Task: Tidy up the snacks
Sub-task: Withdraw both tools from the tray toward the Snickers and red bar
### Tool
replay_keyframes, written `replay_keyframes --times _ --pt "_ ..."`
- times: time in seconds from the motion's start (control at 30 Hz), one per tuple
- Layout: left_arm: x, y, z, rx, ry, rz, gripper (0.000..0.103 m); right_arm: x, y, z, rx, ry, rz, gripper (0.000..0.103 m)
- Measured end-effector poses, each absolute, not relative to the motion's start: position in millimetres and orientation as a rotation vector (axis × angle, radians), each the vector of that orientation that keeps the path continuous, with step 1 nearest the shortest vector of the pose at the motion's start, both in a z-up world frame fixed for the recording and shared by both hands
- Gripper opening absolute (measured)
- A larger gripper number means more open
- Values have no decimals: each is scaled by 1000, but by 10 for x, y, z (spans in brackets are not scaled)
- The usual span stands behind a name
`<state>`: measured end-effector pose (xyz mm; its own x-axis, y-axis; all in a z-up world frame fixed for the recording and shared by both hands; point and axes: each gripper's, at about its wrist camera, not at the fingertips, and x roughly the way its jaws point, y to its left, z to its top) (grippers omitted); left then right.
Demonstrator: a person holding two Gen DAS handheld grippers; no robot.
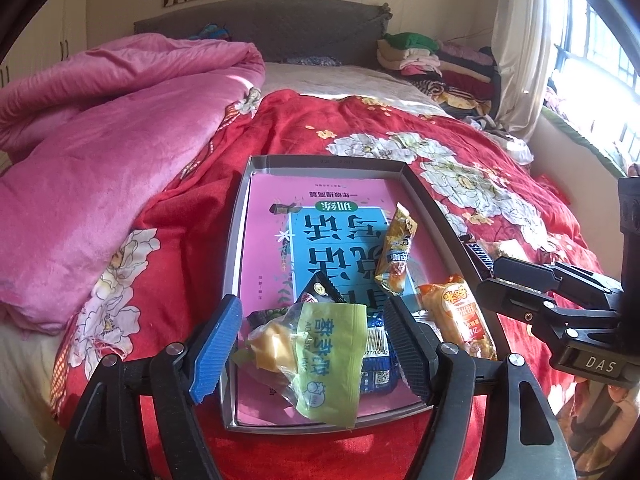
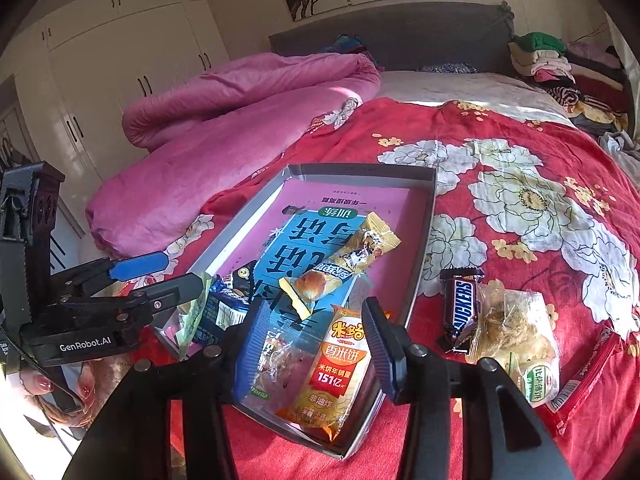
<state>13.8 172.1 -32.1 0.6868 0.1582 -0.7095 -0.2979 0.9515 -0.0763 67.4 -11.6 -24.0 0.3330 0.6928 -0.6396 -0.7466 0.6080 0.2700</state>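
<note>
A shallow grey tray (image 1: pixel 328 162) (image 2: pixel 360 170) with a pink book in it lies on the red bedspread. In the left wrist view my left gripper (image 1: pixel 312 308) stands open astride a green packet (image 1: pixel 320 356), which lies in the tray's near end on a blue packet (image 1: pixel 376 376). In the right wrist view my right gripper (image 2: pixel 316 308) is open around an orange rice-cracker packet (image 2: pixel 340 364) and a clear packet (image 2: pixel 272 356) resting in the tray. A yellow packet (image 2: pixel 344 264) lies mid-tray. A Snickers bar (image 2: pixel 460 304) and a clear pastry bag (image 2: pixel 516 328) lie right of the tray.
A rolled pink quilt (image 1: pixel 100 140) fills the bed's left side. Folded clothes (image 2: pixel 560 64) are stacked at the headboard's right. A red zip pouch (image 2: pixel 584 376) lies at the near right. White wardrobes (image 2: pixel 120 52) stand at the left, and a window (image 1: pixel 592 52) is on the right.
</note>
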Motion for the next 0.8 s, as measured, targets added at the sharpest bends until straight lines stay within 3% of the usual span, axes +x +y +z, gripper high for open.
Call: replay_keyframes --times 0.8 --pt "-20 1628 -89 -191 683 276 79 530 -295 11 -111 699 902 66"
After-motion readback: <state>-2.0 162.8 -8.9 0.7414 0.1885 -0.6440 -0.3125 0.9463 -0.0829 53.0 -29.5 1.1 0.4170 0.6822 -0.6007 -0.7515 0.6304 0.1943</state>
